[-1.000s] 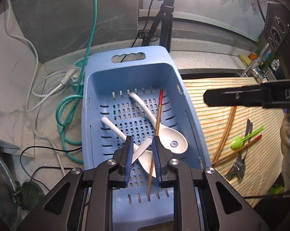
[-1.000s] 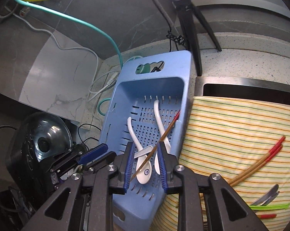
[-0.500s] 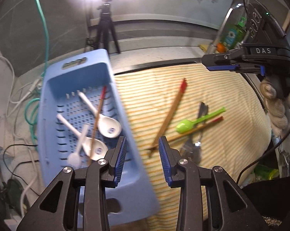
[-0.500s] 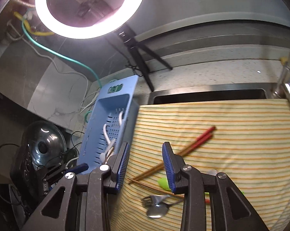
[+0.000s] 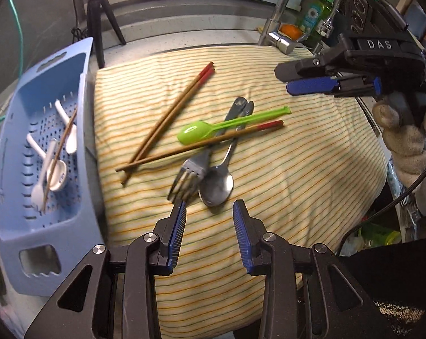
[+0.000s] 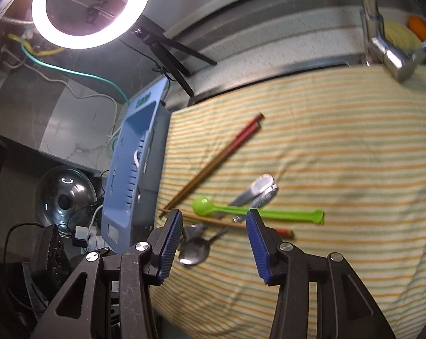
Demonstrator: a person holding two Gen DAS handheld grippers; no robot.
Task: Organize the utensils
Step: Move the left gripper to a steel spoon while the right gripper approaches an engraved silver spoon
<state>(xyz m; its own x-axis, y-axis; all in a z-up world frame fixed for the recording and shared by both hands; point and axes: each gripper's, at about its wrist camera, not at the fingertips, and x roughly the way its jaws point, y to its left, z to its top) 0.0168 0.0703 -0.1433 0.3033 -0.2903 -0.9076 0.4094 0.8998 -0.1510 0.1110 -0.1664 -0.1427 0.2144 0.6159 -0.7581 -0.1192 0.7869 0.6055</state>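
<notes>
On the striped cloth [image 5: 297, 183] lies a heap: a green plastic spoon [image 5: 196, 132], a metal fork [image 5: 190, 175], a metal spoon [image 5: 217, 186], a red-tipped chopstick pair [image 5: 170, 118] and a single chopstick [image 5: 162, 156]. My left gripper [image 5: 210, 206] hovers open just short of the fork and metal spoon, holding nothing. My right gripper [image 6: 213, 217] hangs over the green spoon [image 6: 241, 210] and metal spoon [image 6: 194, 250]; its jaws are opening and empty. It also shows side-on as the right gripper [image 5: 311, 84]. The blue basket [image 5: 15, 226] at left holds white spoons [image 5: 57, 175] and a chopstick [image 5: 61, 152].
A chrome tap [image 5: 280, 28] and a green soap bottle [image 5: 314, 14] stand behind the cloth. A tripod [image 5: 99, 14] with a ring light [image 6: 91, 8] is at the back left. A pot lid [image 6: 66, 197] and cables lie left of the basket [image 6: 128, 169].
Both grippers have swung right, from over the blue basket to over the striped cloth. Their jaws now stand wider. The chopstick and white spoons stayed in the basket.
</notes>
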